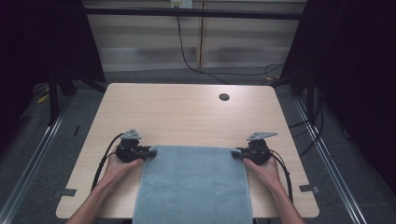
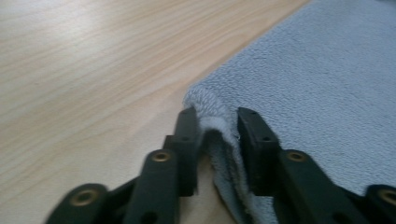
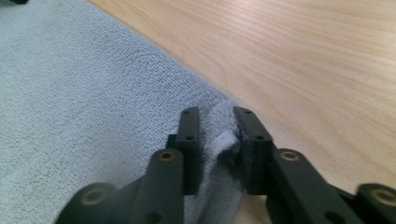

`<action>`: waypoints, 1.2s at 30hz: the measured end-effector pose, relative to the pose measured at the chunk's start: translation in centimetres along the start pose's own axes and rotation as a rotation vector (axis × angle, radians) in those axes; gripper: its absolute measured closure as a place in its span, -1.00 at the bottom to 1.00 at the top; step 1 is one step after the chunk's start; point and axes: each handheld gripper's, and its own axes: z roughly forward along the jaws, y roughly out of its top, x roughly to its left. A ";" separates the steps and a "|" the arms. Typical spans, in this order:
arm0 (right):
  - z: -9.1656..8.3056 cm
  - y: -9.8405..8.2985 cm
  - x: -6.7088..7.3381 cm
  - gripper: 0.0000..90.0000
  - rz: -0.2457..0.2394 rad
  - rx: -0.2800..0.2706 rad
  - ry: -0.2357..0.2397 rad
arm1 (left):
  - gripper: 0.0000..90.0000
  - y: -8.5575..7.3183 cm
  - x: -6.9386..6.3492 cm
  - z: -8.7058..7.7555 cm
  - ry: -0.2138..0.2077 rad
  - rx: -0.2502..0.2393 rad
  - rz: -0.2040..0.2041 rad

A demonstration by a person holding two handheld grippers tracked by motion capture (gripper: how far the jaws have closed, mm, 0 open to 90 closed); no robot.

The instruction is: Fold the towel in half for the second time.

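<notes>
While both corners are pinched, lift evenly.
Left gripper (image 1: 150, 152) at 9 o'clock and right gripper (image 1: 235, 153) at 3 o'clock are clamped on the grey-blue towel (image 1: 194, 184); keep its far edge taut.

The towel (image 1: 194, 184) in the lower middle of the high view is a plain pale blue-grey with a looped terry texture. The table (image 1: 187, 112) is light wood with fine grain lines and one dark round hole (image 1: 224, 97) at upper right. Both grippers' jaws are black with brass-coloured rivets.
</notes>
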 end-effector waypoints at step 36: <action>-3.9 11.3 -2.2 0.90 0.000 -0.261 -0.024 | 0.83 10.0 3.1 -4.9 0.049 -0.247 -0.043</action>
